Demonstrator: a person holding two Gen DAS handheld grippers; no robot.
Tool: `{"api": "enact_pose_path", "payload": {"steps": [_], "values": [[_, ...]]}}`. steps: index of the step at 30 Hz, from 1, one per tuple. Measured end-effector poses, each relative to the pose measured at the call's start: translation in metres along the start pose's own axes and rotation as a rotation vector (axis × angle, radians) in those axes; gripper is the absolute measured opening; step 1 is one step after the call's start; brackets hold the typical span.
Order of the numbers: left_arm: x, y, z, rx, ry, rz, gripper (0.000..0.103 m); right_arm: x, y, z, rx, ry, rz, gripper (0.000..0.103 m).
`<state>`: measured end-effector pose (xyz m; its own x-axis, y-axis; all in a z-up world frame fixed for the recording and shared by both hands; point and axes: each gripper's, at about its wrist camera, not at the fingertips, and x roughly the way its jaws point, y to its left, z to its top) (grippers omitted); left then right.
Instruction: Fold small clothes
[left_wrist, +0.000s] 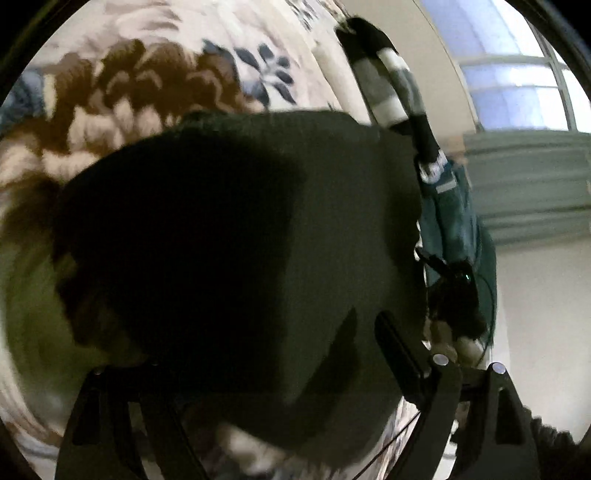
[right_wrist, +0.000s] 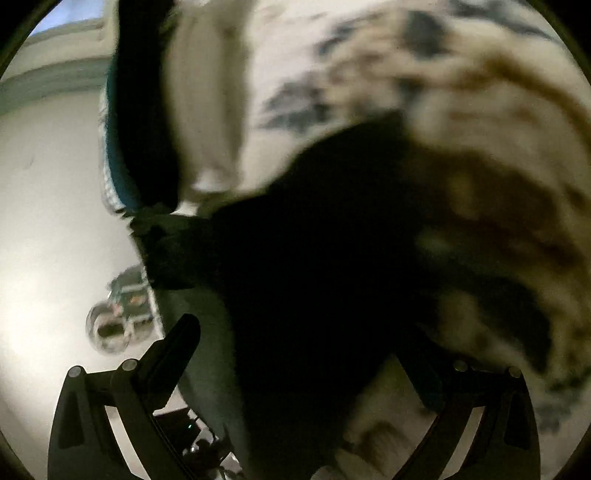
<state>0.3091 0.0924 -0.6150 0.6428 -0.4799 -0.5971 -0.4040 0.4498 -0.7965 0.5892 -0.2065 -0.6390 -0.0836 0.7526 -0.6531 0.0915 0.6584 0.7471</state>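
Striped sock (left_wrist: 388, 85) on floral bedspread (left_wrist: 122, 92), beyond dark garment (left_wrist: 229, 236).

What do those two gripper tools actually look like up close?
Both are matte black. The left gripper and right gripper each have two flat, blade-like fingers on angular, cut-out arms joined by round silver pins. A thin dark cable runs beside the left one.
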Motion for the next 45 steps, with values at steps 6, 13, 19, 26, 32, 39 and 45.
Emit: {"api": "enact_pose_path", "payload": {"steps": [6, 13, 19, 26, 32, 39, 45], "values": [[0.0, 0.0, 0.017, -0.048, -0.054, -0.016, 0.025, 0.017, 0.009, 0.002, -0.01, 0.014, 0.003, 0.047], [-0.022, -0.02, 0.053, 0.055, 0.038, -0.025, 0.021, -0.012, -0.002, -0.048, 0.133, -0.11, 0.06, 0.019], [-0.049, -0.032, 0.111, 0.103, 0.145, -0.038, 0.019, -0.032, 0.003, -0.142, 0.309, -0.197, 0.121, 0.017], [-0.029, -0.034, 0.143, 0.31, 0.416, 0.108, 0.026, 0.011, 0.024, -0.309, 0.588, -0.165, 0.113, 0.017], [-0.009, -0.031, 0.127, 0.409, 0.477, 0.265, 0.067, 0.048, 0.012, -0.345, 0.642, -0.132, 0.012, 0.03], [-0.055, -0.071, 0.089, 0.495, 0.316, 0.382, 0.069, 0.023, 0.025, -0.355, 0.546, 0.004, -0.107, 0.063], [-0.072, -0.094, 0.039, 0.608, 0.28, 0.538, 0.07, -0.024, 0.03, -0.367, 0.56, 0.001, -0.181, 0.067]]}}
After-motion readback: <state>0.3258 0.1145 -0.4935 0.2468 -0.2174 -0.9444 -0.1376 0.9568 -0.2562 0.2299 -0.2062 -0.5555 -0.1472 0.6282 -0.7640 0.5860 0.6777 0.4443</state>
